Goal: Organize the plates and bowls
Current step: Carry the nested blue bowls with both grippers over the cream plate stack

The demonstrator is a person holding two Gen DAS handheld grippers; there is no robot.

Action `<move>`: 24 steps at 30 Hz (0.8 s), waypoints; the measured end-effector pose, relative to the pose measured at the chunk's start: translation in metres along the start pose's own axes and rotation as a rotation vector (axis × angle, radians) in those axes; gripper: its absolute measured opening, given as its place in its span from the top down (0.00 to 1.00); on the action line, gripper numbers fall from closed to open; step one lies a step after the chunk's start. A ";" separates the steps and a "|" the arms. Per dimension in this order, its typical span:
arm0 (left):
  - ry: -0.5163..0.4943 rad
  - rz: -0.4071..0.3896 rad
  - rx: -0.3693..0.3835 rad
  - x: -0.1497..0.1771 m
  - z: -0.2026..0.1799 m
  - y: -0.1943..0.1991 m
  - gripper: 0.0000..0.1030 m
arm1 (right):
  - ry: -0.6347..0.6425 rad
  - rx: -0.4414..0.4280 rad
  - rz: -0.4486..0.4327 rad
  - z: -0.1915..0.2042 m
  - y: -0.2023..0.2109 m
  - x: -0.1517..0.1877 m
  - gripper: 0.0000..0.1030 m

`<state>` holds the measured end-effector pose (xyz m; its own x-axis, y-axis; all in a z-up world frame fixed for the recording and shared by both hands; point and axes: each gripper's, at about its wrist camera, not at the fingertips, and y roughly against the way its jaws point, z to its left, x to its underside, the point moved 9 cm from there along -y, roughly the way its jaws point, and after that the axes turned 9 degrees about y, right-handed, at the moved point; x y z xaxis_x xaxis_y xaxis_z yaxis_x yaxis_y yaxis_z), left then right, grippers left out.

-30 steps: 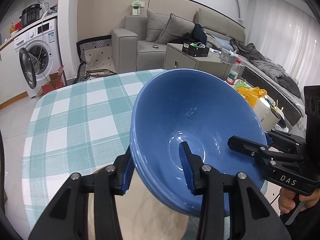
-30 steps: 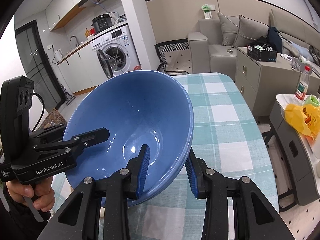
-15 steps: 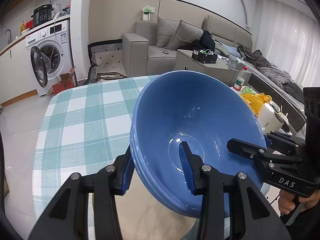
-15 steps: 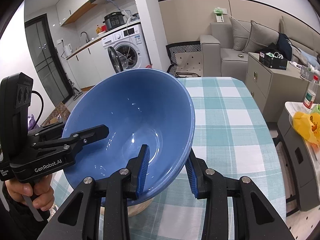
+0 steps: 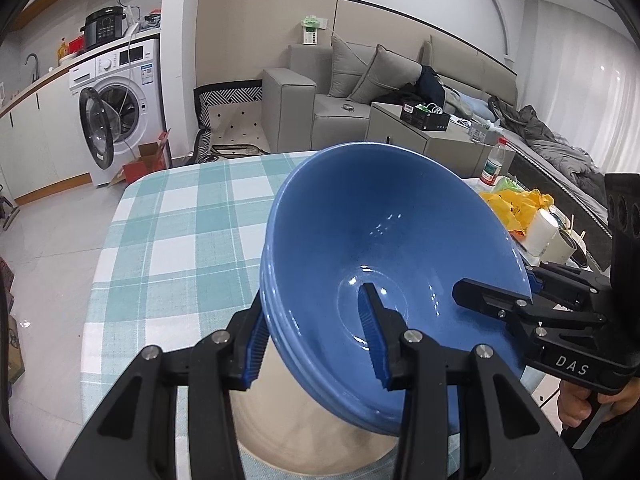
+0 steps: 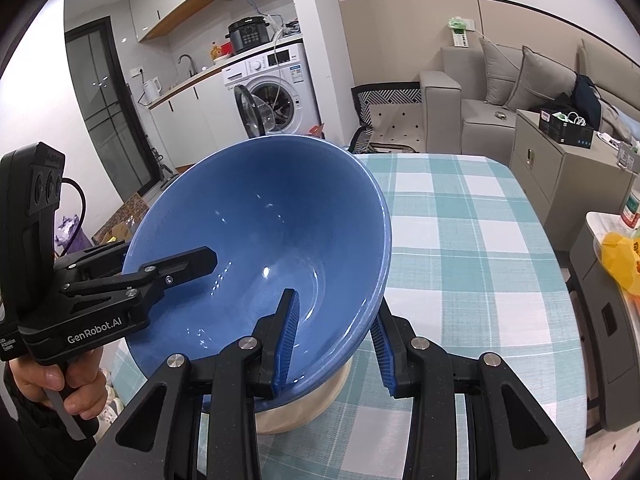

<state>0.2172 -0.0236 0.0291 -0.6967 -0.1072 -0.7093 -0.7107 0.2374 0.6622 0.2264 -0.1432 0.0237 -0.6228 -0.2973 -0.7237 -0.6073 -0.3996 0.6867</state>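
A stack of blue bowls (image 5: 392, 240) hangs tilted between my two grippers, over a cream dish (image 5: 304, 420) on the checked table. My left gripper (image 5: 312, 316) is shut on the stack's near rim, one blue pad inside the top bowl and one outside. Across the stack, my right gripper (image 5: 496, 286) clamps the opposite rim. In the right wrist view the same bowls (image 6: 260, 240) fill the middle; my right gripper (image 6: 336, 312) pinches their right rim, my left gripper (image 6: 166, 256) the left rim. The cream dish (image 6: 304, 404) shows under the stack.
The teal-and-white checked table (image 5: 180, 240) stretches ahead, its left edge dropping to tiled floor. A side table with a yellow bag (image 5: 516, 204) and a white cup (image 5: 544, 232) stands right of it. A washing machine (image 5: 120, 112) and a grey sofa (image 5: 320, 96) are beyond.
Both grippers have carried the blue bowls leftward together; the table and room slide right in both views. Neither grip on the rim has changed.
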 end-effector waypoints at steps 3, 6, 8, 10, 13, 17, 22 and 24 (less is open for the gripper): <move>0.008 -0.001 -0.010 0.003 0.006 0.003 0.60 | 0.007 -0.013 0.003 0.007 -0.004 0.001 0.65; 0.017 0.002 -0.024 0.008 0.013 0.003 0.60 | 0.015 -0.026 0.011 0.012 -0.011 0.002 0.65; 0.023 0.004 -0.032 0.010 0.018 0.003 0.60 | 0.019 -0.031 0.017 0.016 -0.014 0.004 0.65; 0.028 0.009 -0.043 0.013 0.022 0.002 0.60 | 0.023 -0.037 0.025 0.020 -0.019 0.005 0.65; 0.036 0.018 -0.053 0.017 0.029 0.000 0.60 | 0.027 -0.045 0.039 0.025 -0.026 0.008 0.65; 0.041 0.023 -0.064 0.020 0.034 -0.002 0.60 | 0.031 -0.053 0.051 0.028 -0.035 0.010 0.65; 0.052 0.041 -0.064 0.027 0.039 -0.008 0.60 | 0.037 -0.054 0.071 0.029 -0.044 0.014 0.65; 0.056 0.051 -0.067 0.029 0.040 -0.012 0.60 | 0.035 -0.056 0.082 0.030 -0.048 0.017 0.65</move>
<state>0.2092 0.0095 -0.0091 -0.7354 -0.1504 -0.6608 -0.6776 0.1790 0.7133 0.2299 -0.1032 -0.0194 -0.6512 -0.3607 -0.6677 -0.5258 -0.4199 0.7397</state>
